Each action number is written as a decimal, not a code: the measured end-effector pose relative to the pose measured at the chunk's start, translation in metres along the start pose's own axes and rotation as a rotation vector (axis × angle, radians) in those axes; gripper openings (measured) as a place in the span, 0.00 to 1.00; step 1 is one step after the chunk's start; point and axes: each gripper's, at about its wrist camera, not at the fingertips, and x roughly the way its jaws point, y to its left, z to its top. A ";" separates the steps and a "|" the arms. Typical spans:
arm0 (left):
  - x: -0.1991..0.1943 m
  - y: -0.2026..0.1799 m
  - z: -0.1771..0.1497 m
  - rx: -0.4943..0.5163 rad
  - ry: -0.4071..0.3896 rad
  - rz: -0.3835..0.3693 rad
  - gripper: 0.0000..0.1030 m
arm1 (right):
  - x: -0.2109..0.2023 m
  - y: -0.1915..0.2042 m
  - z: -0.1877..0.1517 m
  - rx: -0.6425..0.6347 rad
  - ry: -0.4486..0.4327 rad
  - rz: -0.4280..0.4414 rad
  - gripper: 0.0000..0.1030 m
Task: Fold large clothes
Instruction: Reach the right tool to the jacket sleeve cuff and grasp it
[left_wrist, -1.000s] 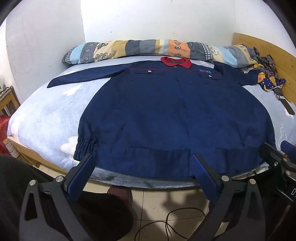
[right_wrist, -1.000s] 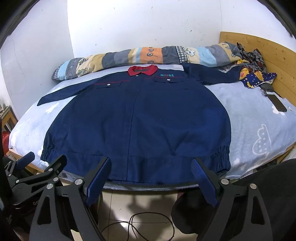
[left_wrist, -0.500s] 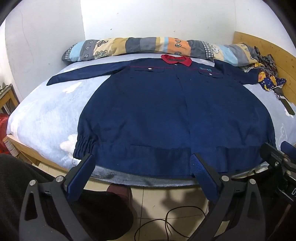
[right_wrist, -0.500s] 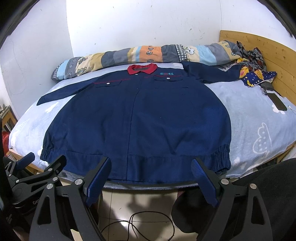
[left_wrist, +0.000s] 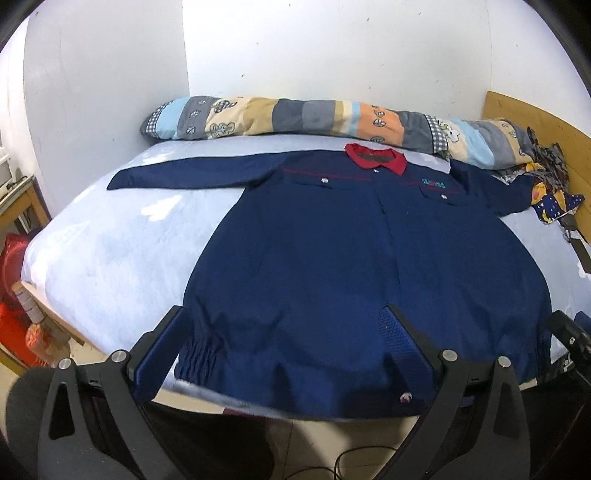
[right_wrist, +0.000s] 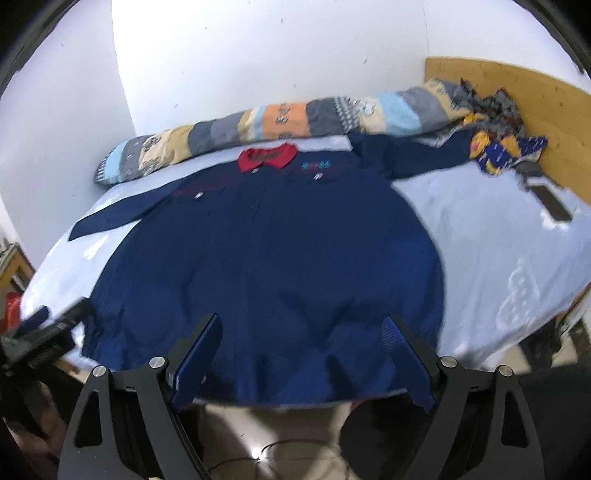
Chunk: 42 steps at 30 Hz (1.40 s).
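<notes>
**Operator:** Zero folds are completed. Confirm garment position.

**Inspector:** Confirmed. The navy work jacket (left_wrist: 354, 266) lies flat and front-up on the light blue bedsheet (left_wrist: 122, 258). Its red collar (left_wrist: 375, 157) points to 12 o'clock, toward the patchwork bolster (left_wrist: 295, 118). Its elastic hem (left_wrist: 295, 380) sits at 6 o'clock, at the near bed edge. One sleeve (left_wrist: 184, 176) extends to 10 o'clock. The other sleeve (right_wrist: 417, 158) extends to 2 o'clock, toward a heap of patterned cloth (right_wrist: 498, 147) beside the wooden headboard (right_wrist: 517, 88).

**Operator:** Report tool state.

**Inspector:** Left gripper (left_wrist: 280, 354): jaws spread wide, nothing held; in its view the tips bracket the hem at 6 o'clock, but contact cannot be confirmed. Right gripper (right_wrist: 303, 354): jaws spread wide, nothing held, likewise framing the hem. The right wrist view is blurred.

**Operator:** Remaining work?

**Inspector:** All of it, by my estimate. Both sleeves require folding inward across the body. The body then requires folding, probably hem toward collar. No crease or overlap is present yet. Likely first step: grasp at the hem.
</notes>
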 end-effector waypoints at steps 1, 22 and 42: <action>0.002 -0.001 0.000 -0.002 0.007 -0.007 0.99 | 0.001 -0.001 0.002 0.012 0.002 0.013 0.87; 0.110 -0.072 0.117 0.200 -0.001 -0.252 0.99 | 0.078 -0.163 0.134 0.394 0.057 0.228 0.87; 0.161 -0.062 0.123 0.185 0.102 -0.241 0.99 | 0.276 -0.429 0.305 0.646 0.084 0.019 0.40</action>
